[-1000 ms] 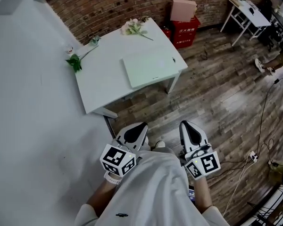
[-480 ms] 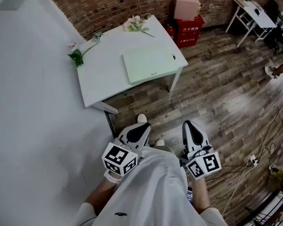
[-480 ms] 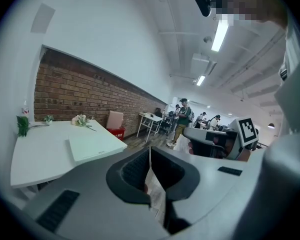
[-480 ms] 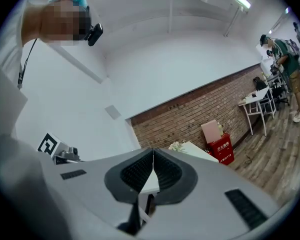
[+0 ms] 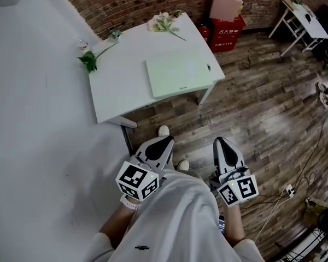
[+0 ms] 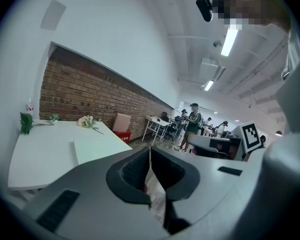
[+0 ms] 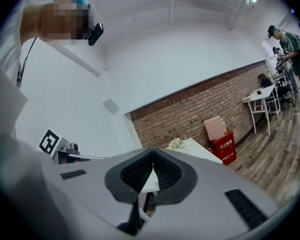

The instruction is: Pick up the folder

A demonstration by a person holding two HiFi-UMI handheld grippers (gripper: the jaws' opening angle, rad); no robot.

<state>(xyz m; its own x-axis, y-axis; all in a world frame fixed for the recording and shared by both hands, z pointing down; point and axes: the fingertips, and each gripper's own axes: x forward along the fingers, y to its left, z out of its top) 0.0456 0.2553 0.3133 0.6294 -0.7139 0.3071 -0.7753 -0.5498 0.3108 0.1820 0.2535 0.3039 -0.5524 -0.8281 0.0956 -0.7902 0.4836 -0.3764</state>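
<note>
Right gripper fingers together, empty; white table ahead, brick wall behind.

Both claws closed, empty, waist-high.

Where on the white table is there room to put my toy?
Best spot: the bare table left of the folder, nearer than the leafy stem. A smaller strip lies between the folder and the white flowers. The right side is crowded by the folder.
</note>
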